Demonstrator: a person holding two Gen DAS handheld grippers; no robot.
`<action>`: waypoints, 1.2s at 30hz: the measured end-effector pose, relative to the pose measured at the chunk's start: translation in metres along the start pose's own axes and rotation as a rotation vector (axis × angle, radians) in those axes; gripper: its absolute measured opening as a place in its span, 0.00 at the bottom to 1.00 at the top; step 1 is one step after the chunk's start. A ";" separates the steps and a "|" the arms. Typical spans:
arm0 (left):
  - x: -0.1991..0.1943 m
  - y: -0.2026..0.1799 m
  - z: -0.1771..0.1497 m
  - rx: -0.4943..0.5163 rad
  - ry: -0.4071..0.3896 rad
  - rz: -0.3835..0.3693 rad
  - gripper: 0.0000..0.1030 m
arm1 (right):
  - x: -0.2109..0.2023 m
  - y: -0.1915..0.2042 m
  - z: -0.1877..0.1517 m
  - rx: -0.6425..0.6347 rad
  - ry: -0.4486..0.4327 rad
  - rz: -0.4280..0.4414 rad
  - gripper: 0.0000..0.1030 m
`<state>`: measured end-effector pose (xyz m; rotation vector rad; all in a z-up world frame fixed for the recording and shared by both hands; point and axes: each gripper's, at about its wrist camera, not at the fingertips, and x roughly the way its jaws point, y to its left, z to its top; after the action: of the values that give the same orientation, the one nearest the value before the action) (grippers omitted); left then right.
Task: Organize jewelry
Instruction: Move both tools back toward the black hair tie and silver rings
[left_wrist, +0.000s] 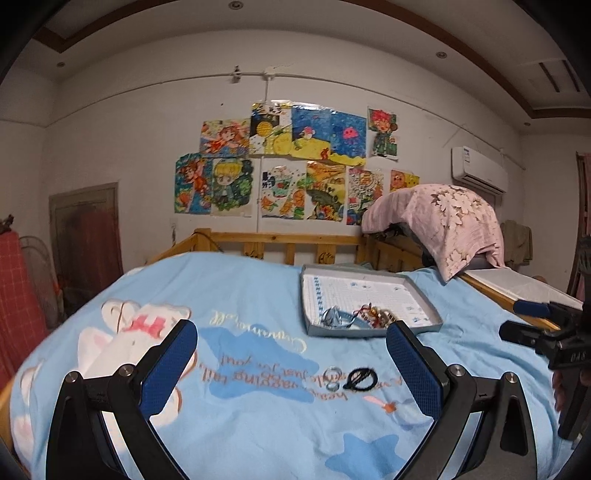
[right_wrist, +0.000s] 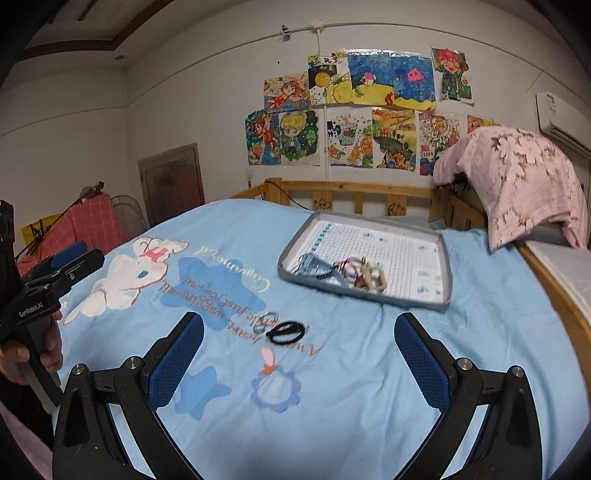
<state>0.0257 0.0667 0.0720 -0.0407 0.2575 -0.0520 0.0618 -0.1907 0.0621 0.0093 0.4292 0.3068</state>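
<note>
While both tools hover wide open and empty, left tool and right tool, a black hair tie and small rings lie on the bed, near the tray; collecting them into the tray appears next.

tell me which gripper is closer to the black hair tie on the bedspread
Hard to call, perhaps the left. The black hair tie lies just ahead of the open left gripper, toward its right finger. From the right gripper, also open, it lies ahead between the fingers too.
</note>
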 end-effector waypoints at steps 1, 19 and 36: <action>0.003 -0.001 0.005 0.009 0.000 -0.006 1.00 | 0.001 -0.001 0.007 -0.001 0.002 0.001 0.99; 0.097 0.002 0.003 -0.116 0.087 0.055 1.00 | 0.063 -0.007 0.050 0.035 -0.018 0.014 0.99; 0.183 -0.006 -0.058 -0.080 0.272 0.051 1.00 | 0.188 -0.050 -0.017 0.130 0.145 0.074 0.95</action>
<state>0.1877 0.0489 -0.0304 -0.1066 0.5327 0.0040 0.2319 -0.1839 -0.0338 0.1314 0.5930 0.3536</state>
